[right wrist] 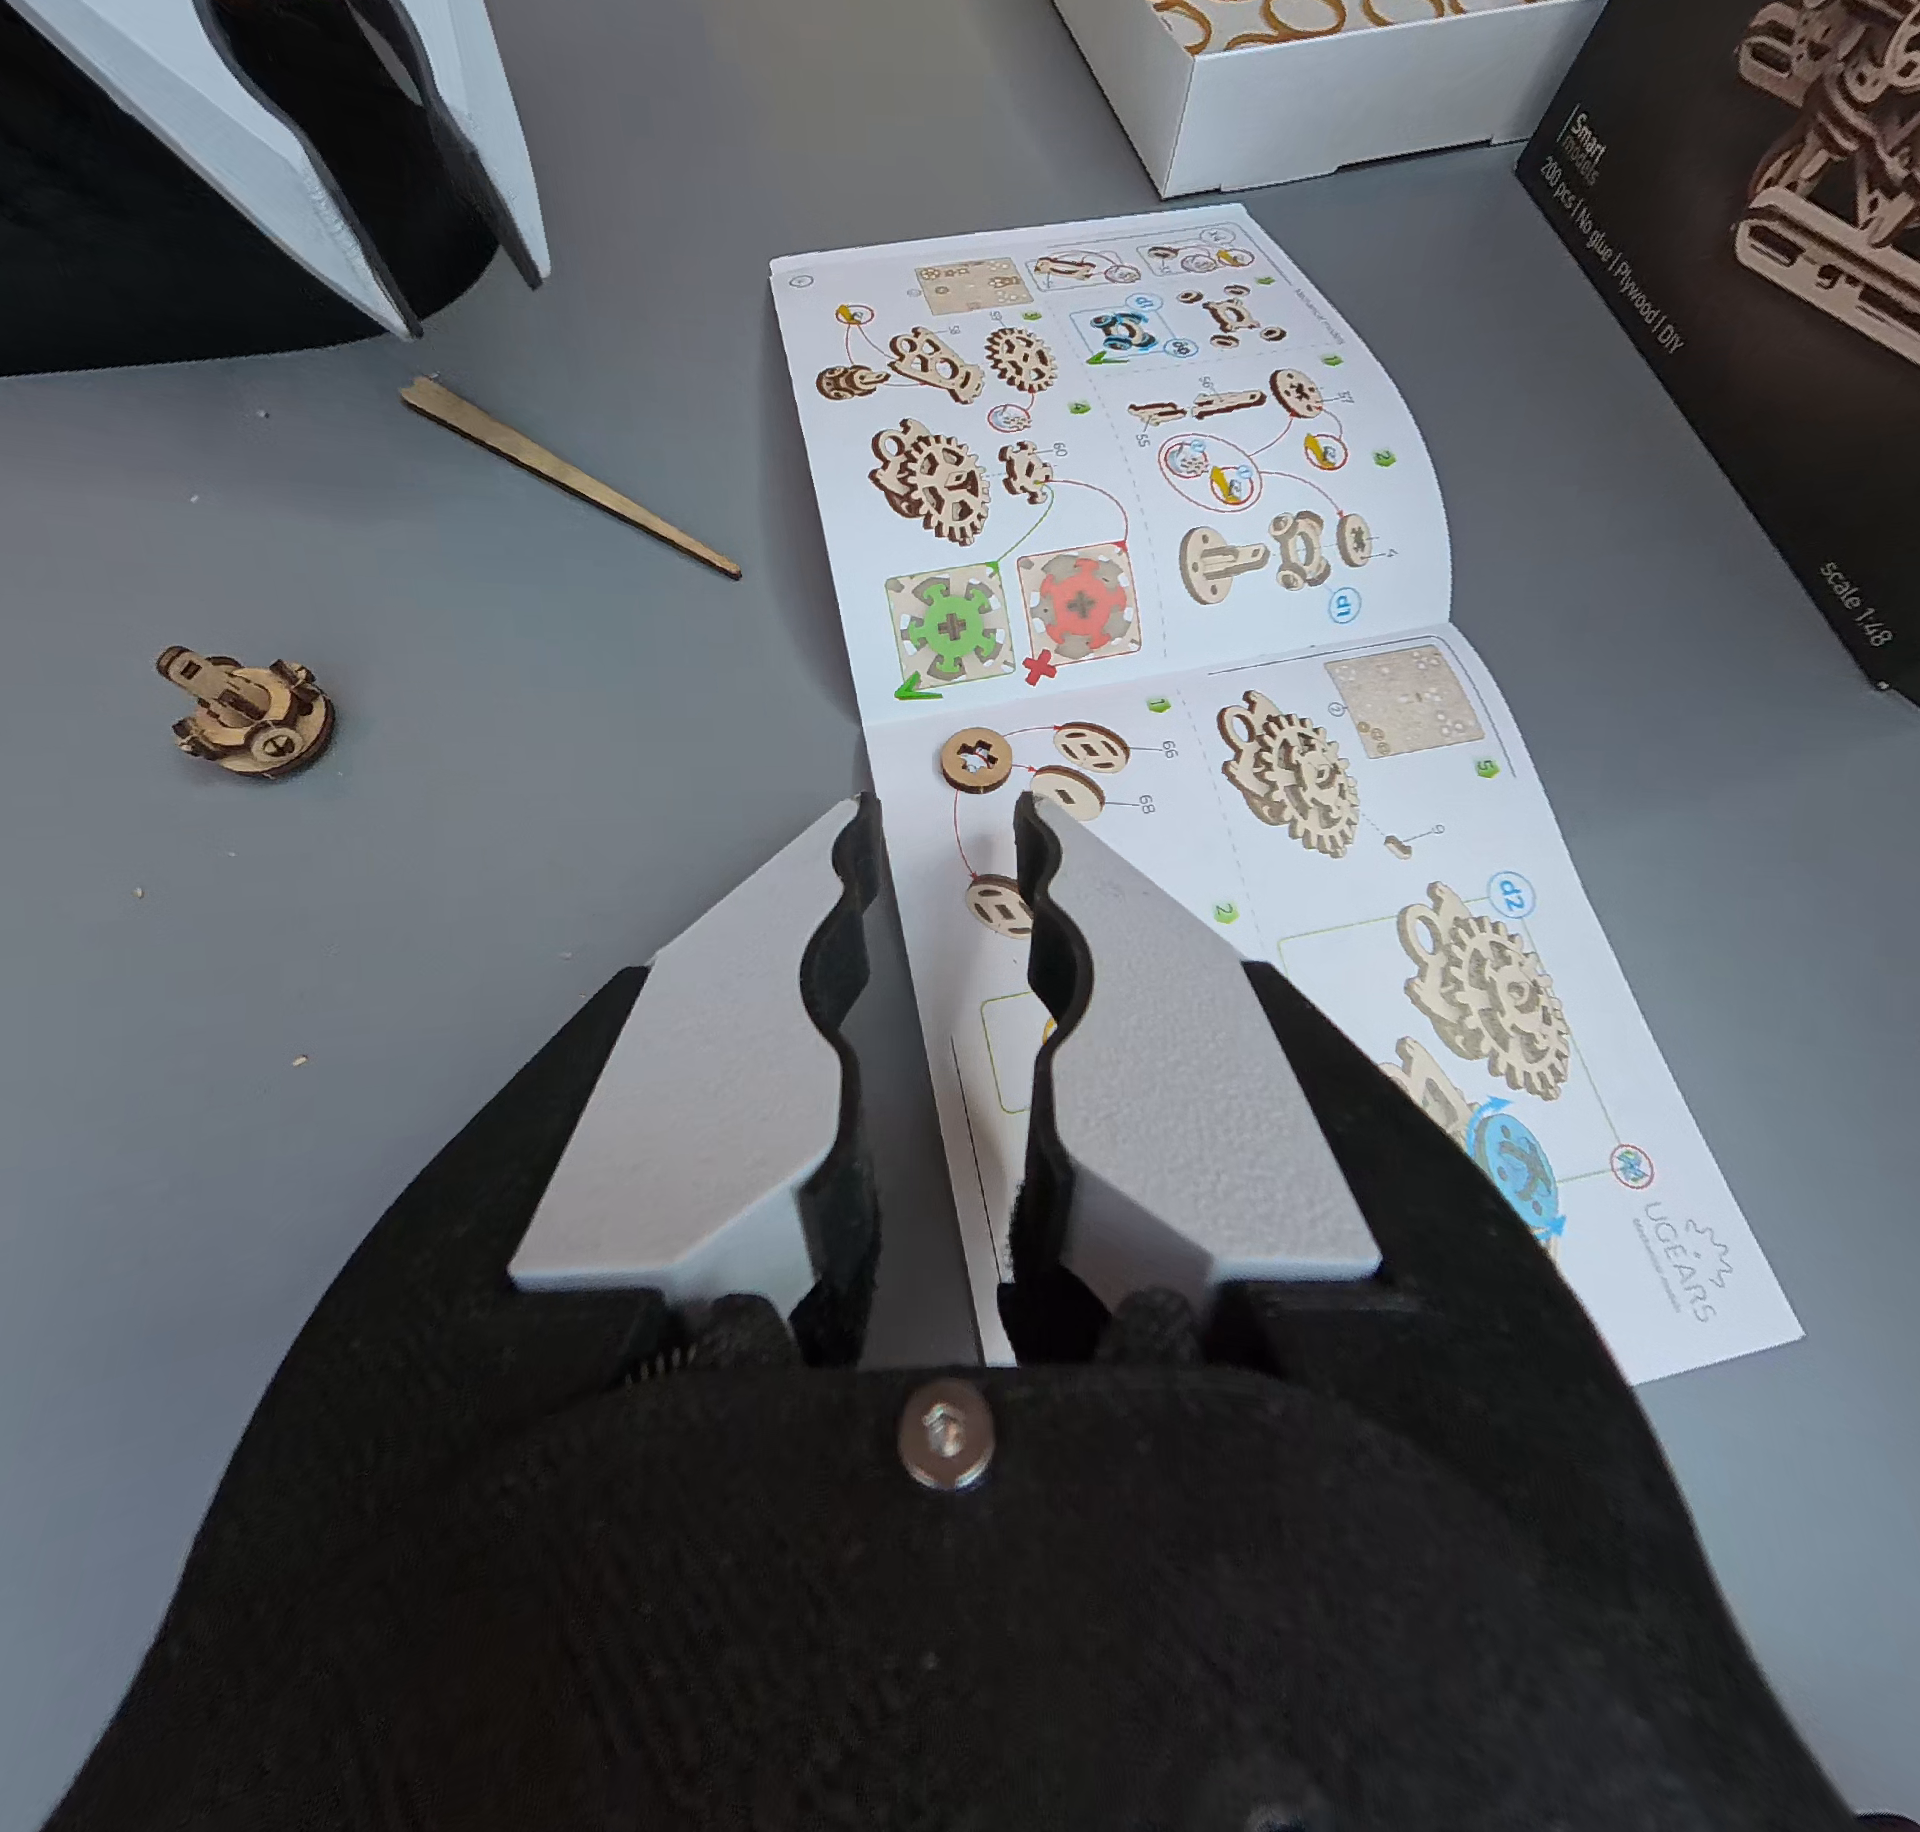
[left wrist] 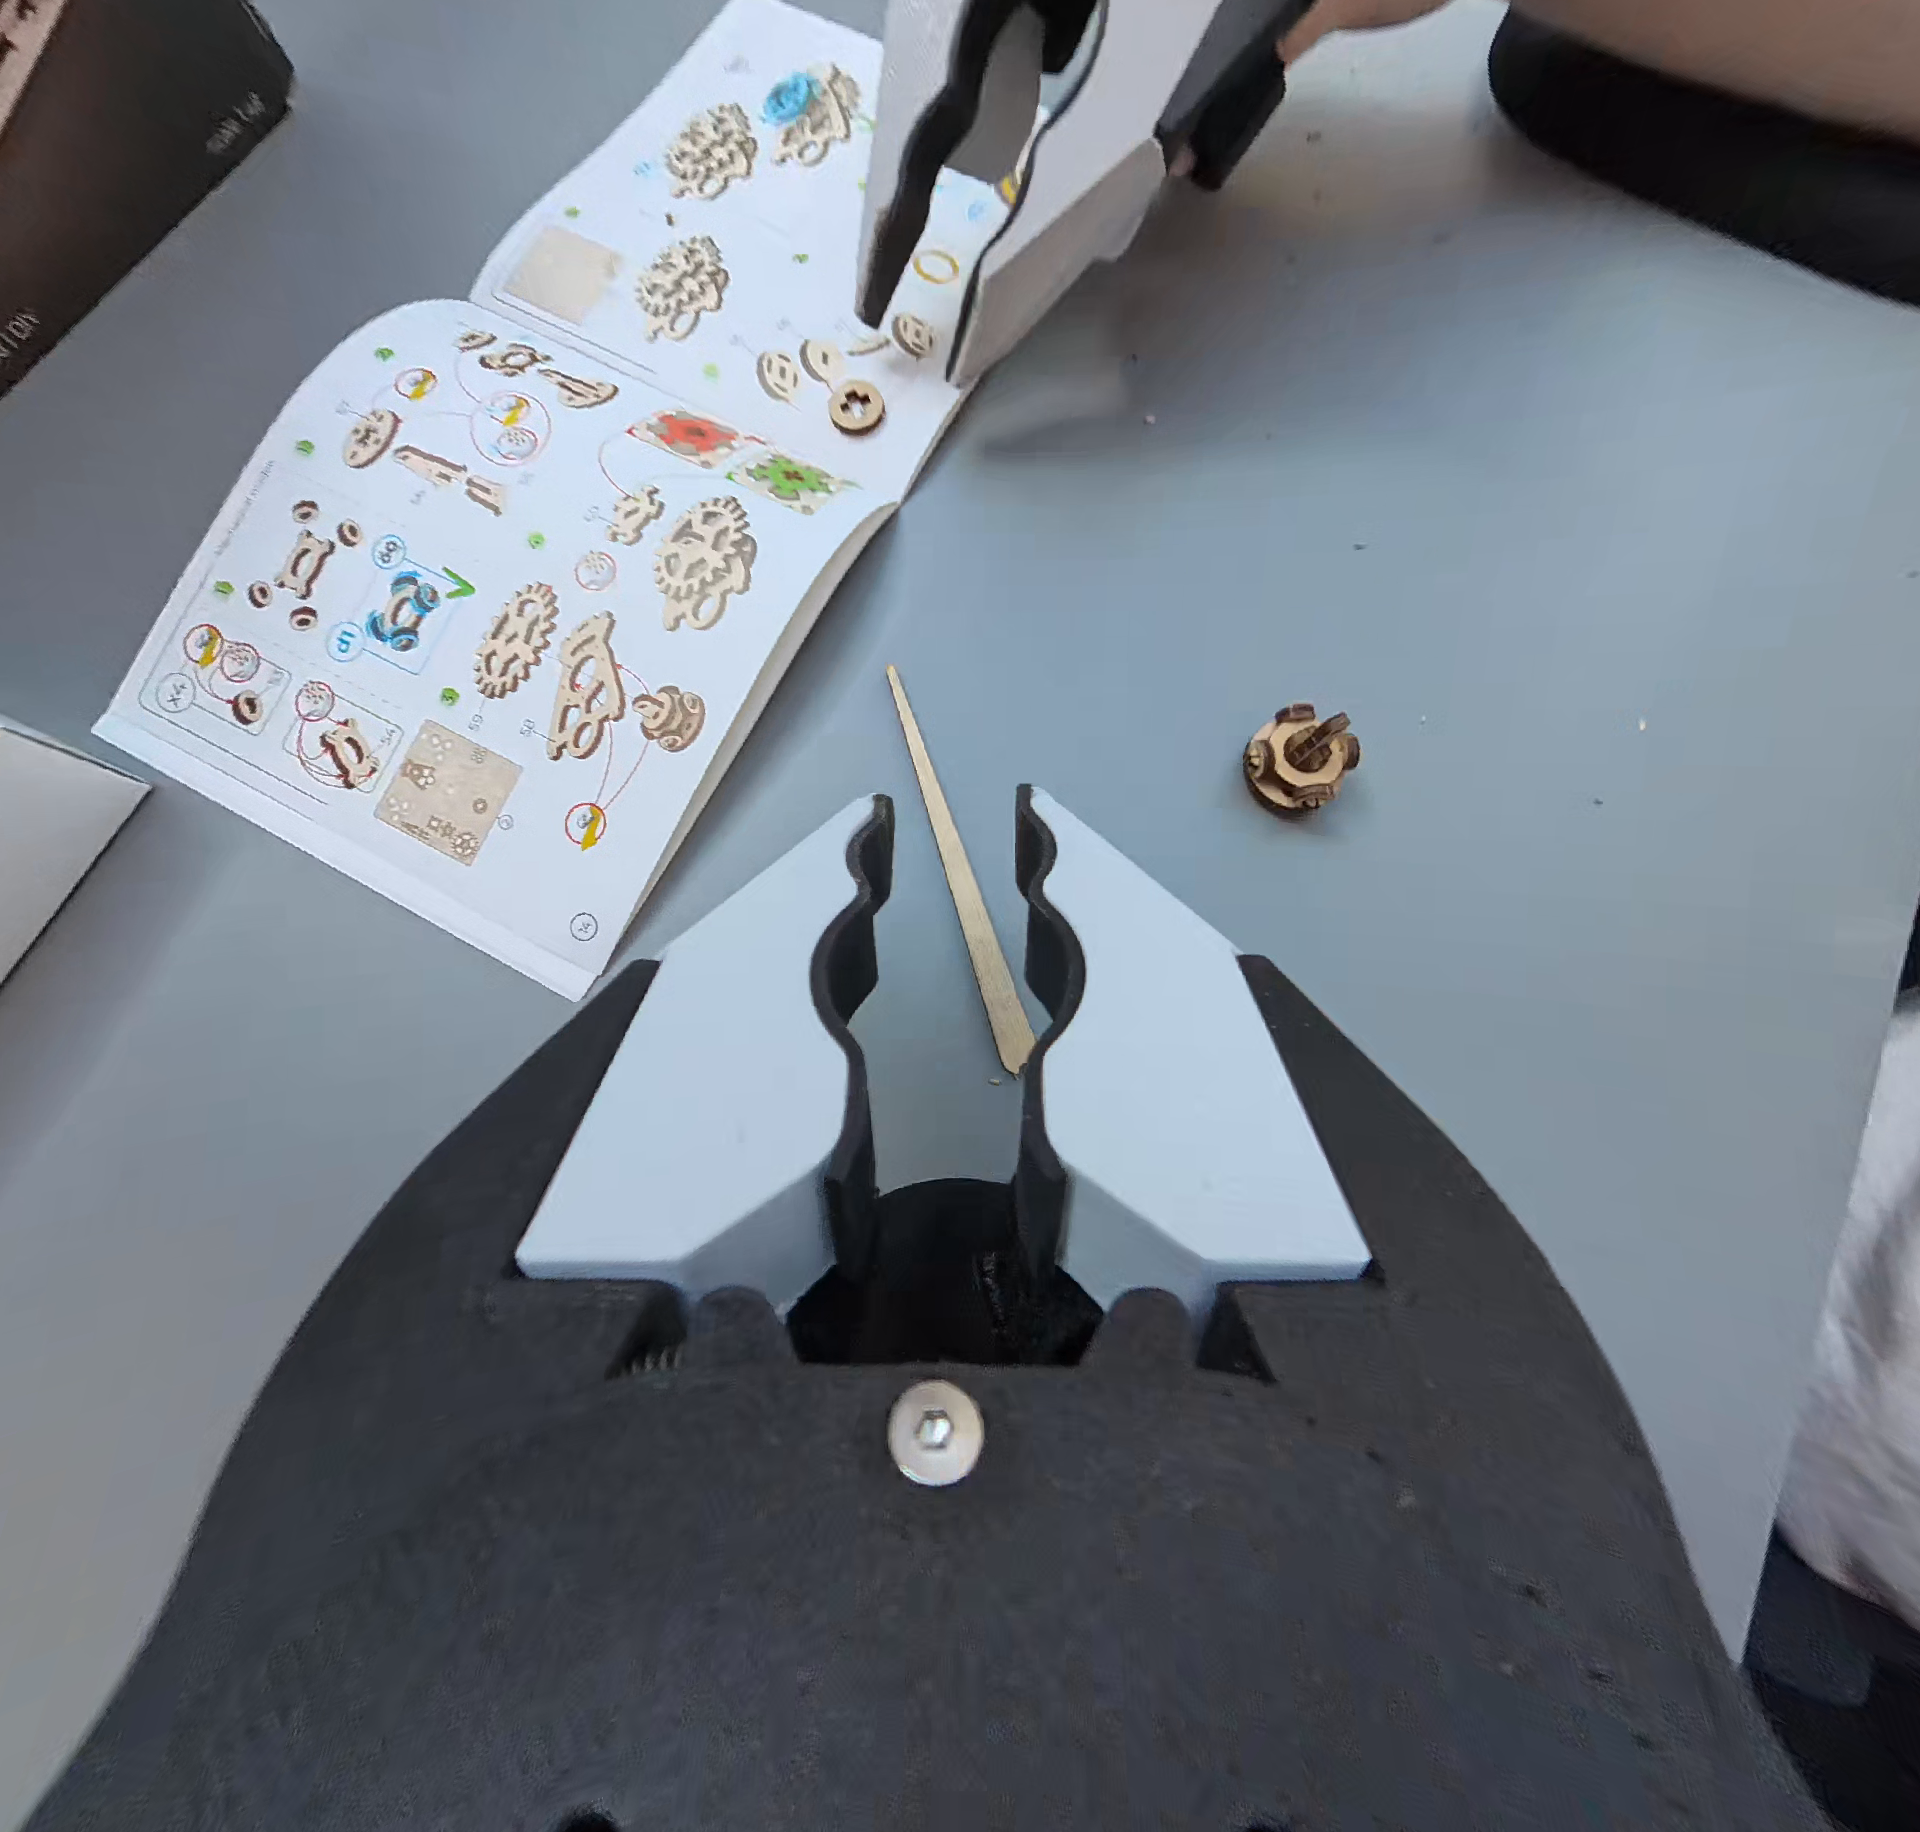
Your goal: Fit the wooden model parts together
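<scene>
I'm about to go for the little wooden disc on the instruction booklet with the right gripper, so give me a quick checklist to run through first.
1. Right gripper open: ok, there is a clear gap between the fingers.
2. Right gripper empty: ok, nothing sits between the fingers.
3. Wooden disc reachable: ok, it lies flat on the booklet just ahead of the fingertips.
4. Disc centred between the fingers: not ok, it sits slightly towards the right finger.
5. Left gripper out of the way: ok, it is open and empty over the wooden stick, apart from the disc.
6. Small assembly ready: ok, it rests on the grey table, untouched.
</scene>
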The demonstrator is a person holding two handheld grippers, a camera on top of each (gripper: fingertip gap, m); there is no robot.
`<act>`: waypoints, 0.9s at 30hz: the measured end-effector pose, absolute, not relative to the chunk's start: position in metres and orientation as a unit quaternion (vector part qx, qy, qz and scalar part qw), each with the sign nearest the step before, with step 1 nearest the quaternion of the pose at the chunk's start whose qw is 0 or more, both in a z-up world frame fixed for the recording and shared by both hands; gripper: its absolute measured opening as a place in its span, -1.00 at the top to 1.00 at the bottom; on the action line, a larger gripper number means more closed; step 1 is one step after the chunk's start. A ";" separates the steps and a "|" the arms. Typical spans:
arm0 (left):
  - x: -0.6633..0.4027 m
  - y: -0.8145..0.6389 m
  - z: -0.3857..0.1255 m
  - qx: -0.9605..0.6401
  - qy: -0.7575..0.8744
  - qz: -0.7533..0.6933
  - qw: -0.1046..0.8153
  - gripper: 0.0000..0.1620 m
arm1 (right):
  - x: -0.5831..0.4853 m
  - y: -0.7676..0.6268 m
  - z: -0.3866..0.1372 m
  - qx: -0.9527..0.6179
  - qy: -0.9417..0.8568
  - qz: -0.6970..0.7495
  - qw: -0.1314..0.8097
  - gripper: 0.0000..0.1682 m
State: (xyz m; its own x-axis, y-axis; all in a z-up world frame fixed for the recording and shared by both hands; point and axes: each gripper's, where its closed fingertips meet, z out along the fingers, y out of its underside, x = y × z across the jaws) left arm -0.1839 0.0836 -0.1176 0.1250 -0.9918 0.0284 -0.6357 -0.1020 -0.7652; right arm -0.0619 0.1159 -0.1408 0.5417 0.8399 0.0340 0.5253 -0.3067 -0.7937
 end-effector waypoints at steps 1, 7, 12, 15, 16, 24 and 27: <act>-0.185 0.085 -0.112 -0.687 0.581 -0.297 0.321 0.70 | -0.062 0.116 -0.140 -0.783 -0.435 0.198 0.399 0.70; -0.192 0.078 -0.091 -0.685 0.529 -0.328 0.379 0.69 | -0.059 0.124 -0.142 -0.780 -0.447 0.178 0.400 0.70; -0.199 0.072 -0.086 -0.687 0.507 -0.345 0.390 0.70 | -0.062 0.127 -0.144 -0.765 -0.484 0.176 0.387 0.70; -0.203 0.069 -0.084 -0.687 0.501 -0.347 0.395 0.71 | -0.062 0.127 -0.149 -0.764 -0.495 0.179 0.373 0.71; -0.205 0.068 -0.083 -0.688 0.500 -0.346 0.395 0.72 | -0.062 0.127 -0.150 -0.765 -0.494 0.183 0.370 0.71; -0.206 0.064 -0.086 -0.692 0.500 -0.342 0.391 0.73 | -0.071 0.130 -0.153 -0.758 -0.507 0.200 0.357 0.74; -0.205 0.062 -0.087 -0.694 0.499 -0.343 0.391 0.74 | -0.073 0.130 -0.155 -0.759 -0.511 0.206 0.348 0.83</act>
